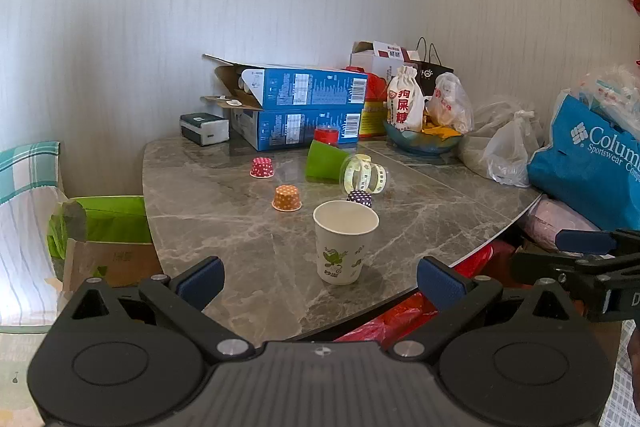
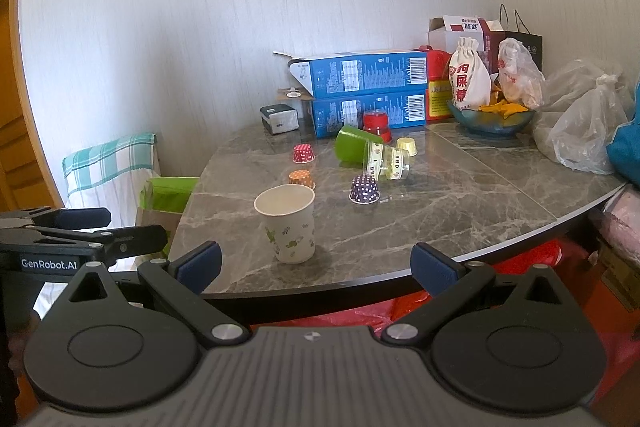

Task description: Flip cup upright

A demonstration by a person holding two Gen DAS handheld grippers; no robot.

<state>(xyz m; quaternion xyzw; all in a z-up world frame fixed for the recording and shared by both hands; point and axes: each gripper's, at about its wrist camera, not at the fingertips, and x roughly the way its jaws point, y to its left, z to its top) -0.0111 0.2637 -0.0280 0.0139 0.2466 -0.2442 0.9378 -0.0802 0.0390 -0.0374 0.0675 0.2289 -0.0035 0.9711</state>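
A white paper cup [image 1: 343, 242] with green prints stands upright, mouth up, near the front edge of the grey marble table [image 1: 224, 211]; it also shows in the right wrist view [image 2: 287, 223]. My left gripper [image 1: 320, 281] is open and empty, just short of the cup, jaws wide on either side. My right gripper [image 2: 316, 263] is open and empty, at the table edge to the right of the cup. A green cup [image 1: 325, 160] lies on its side further back, next to a clear cup [image 1: 364, 174] with yellow tape, also on its side.
Small inverted cupcake liners stand around: red [image 1: 262, 167], orange [image 1: 286, 198], purple [image 1: 360, 198], yellow [image 2: 407, 146]. A red cup [image 2: 377, 125], stacked blue boxes [image 1: 304, 107], a bowl with bags [image 1: 424, 139], plastic bags and a blue Columbia bag [image 1: 588, 163] crowd the back and right.
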